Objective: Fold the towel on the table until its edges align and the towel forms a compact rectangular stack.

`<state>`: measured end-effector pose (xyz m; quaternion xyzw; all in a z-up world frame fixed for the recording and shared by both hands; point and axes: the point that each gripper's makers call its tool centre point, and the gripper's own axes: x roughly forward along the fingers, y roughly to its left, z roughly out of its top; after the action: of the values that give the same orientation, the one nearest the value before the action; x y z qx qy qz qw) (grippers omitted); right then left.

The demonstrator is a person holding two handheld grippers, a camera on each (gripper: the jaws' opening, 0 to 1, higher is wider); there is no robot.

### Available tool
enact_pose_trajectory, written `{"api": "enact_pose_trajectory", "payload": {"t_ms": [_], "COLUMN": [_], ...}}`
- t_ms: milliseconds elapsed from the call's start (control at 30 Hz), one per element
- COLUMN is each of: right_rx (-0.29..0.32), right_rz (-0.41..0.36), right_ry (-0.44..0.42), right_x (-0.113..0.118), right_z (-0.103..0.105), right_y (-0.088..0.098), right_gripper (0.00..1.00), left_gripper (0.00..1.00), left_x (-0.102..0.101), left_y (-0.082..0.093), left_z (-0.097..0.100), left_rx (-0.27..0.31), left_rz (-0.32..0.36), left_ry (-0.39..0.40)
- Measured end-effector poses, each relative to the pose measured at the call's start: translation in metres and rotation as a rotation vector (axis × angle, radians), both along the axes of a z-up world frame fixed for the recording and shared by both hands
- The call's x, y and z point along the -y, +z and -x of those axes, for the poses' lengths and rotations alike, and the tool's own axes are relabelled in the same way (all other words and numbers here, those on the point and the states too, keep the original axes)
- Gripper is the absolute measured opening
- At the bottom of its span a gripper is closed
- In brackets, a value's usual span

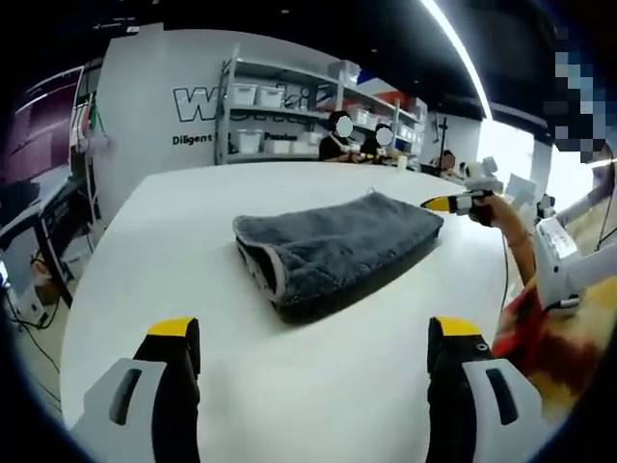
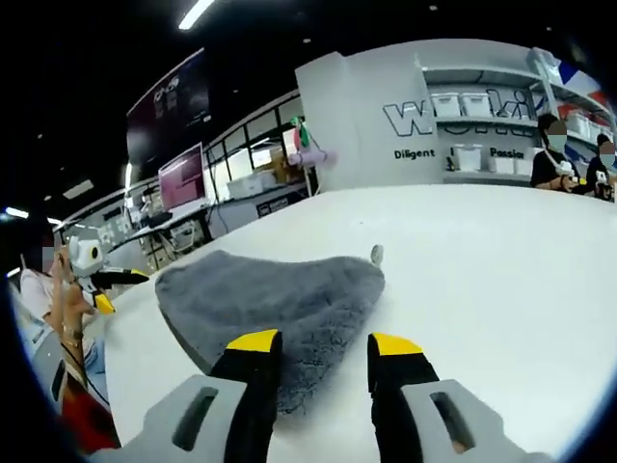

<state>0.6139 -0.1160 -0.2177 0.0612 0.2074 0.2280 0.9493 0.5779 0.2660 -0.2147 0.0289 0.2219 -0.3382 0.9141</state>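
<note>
Towel (image 1: 335,249) folded on table (image 1: 193,289), left claw (image 1: 313,357) spread wide, right claw (image 2: 323,359) spread above towel edge

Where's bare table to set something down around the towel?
Bare white table lies left of the grey towel, between it and the left claw, and beyond it toward the shelves. The towel's right corner is crowded: the right claw hovers over it.

White table (image 1: 193,251) bears one folded grey towel (image 1: 337,246) lying flat near its middle
</note>
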Motion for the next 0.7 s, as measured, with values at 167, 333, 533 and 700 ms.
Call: {"api": "enact_pose_trajectory", "payload": {"t_ms": [167,333,533,700], "right_rx": [-0.05,-0.1,-0.138,-0.165], "right_rz": [0.011,0.049,-0.012,-0.096], "right_ry": [0.01,0.03,0.044,0.055], "right_x": [-0.002,-0.003,-0.01,-0.014], "right_z": [0.001,0.003,0.007,0.007], "right_y": [-0.015,-0.031,-0.04,-0.042], "right_gripper": [0.29,0.26,0.23,0.15], "left_gripper": [0.96,0.96,0.94,0.94], "left_x": [0.002,0.005,0.006,0.007], "left_y": [0.0,0.0,-0.001,-0.004], "left_z": [0.0,0.0,0.001,0.002], "left_rx": [-0.004,-0.002,-0.004,-0.01], "left_rz": [-0.002,-0.003,-0.009,-0.009], "left_ry": [0.0,-0.002,0.004,0.007]}}
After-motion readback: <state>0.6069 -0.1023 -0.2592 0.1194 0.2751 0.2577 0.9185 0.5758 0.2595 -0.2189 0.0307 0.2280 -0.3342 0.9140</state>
